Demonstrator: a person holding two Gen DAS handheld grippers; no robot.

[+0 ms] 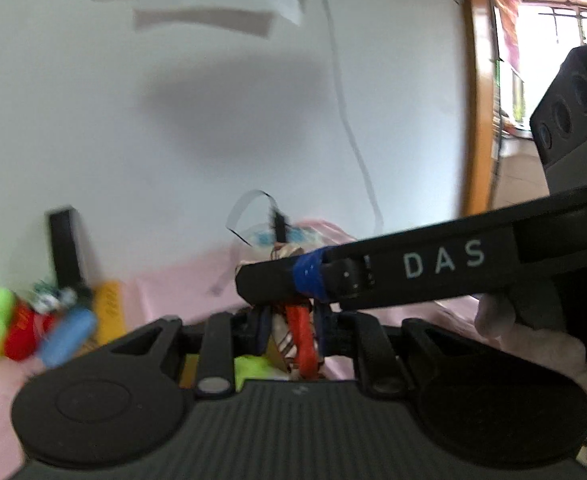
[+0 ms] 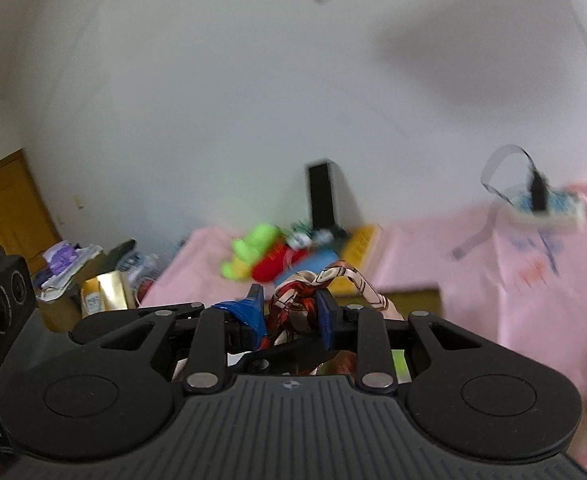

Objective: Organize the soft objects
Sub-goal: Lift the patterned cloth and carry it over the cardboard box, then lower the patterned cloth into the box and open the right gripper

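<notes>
We see the patterned scarf (image 2: 313,300) (red, cream and brown) raised above the pink bed cover (image 2: 421,248), both grippers clamped on it: the right gripper (image 2: 289,308) pinches a bunched fold, the left gripper (image 1: 293,332) another part. Behind, blurred, lie what seem to be plush toys (image 2: 261,256) against the white wall (image 2: 253,100).

Even, diffuse daylight noted in both views; moderate brightness. Window (image 1: 553,28) beyond doorway at right of left wrist view blown out to white-pink glare. Broad soft shadows cast on white wall (image 1: 221,92). Heavy motion blur recorded: plush toys (image 2: 261,256), pink bedding (image 2: 533,280) and black upright object (image 2: 323,196) smeared. Near gripper bodies rendered sharp. Fisheye bending seen at door frame (image 1: 475,92); dark vignette at upper corners.
</notes>
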